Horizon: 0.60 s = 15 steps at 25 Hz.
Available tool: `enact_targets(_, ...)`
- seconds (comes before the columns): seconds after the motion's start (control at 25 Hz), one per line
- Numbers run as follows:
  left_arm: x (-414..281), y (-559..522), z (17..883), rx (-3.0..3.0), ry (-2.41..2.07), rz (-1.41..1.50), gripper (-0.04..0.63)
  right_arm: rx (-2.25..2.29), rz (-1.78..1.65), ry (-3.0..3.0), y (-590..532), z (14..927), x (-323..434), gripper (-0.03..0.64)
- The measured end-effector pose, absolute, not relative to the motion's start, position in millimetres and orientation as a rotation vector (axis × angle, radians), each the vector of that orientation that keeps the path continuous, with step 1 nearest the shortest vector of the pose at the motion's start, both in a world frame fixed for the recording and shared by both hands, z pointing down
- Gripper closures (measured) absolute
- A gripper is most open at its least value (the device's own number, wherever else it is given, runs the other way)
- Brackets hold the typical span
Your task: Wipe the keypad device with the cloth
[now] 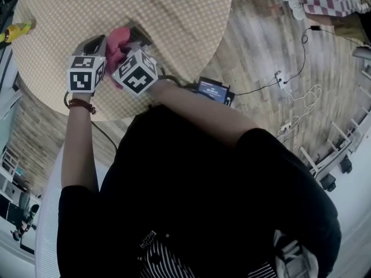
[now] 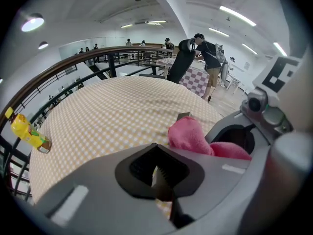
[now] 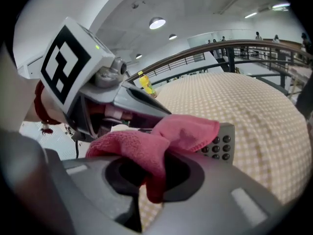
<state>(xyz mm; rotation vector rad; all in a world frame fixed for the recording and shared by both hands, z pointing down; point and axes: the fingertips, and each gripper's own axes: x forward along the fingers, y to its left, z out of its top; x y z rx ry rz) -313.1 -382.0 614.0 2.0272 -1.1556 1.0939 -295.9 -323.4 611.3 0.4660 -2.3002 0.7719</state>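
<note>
The right gripper (image 3: 149,180) is clamped on the pink cloth (image 3: 161,141), which drapes over the near end of the grey keypad device (image 3: 220,143) on the checked round desk (image 1: 174,16). The left gripper (image 2: 159,173) sits just beside it, jaws together. 1 yellow bottle (image 1: 17,30) lies at the desk's edge.

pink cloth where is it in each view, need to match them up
Head view: pink cloth in the upper left.
Left gripper view: cloth centre right, just beyond the jaws.
Right gripper view: cloth centre, clamped in the jaws.
Shared landmark: yellow bottle.
</note>
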Motion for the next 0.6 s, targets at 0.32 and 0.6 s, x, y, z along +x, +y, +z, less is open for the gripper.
enact_targets(0.32,-312.4,-381.4,614.1,2.031,-1.155,1.087,0.598,0.428,0.776,-2.208,-290.2,652.5,-276.4,0.548)
enact_targets(0.6,-313.3,-381.8,613.6,2.048,-1.142,1.123,0.600,0.446,0.808,-2.235,-311.5,628.2,-288.8,0.548)
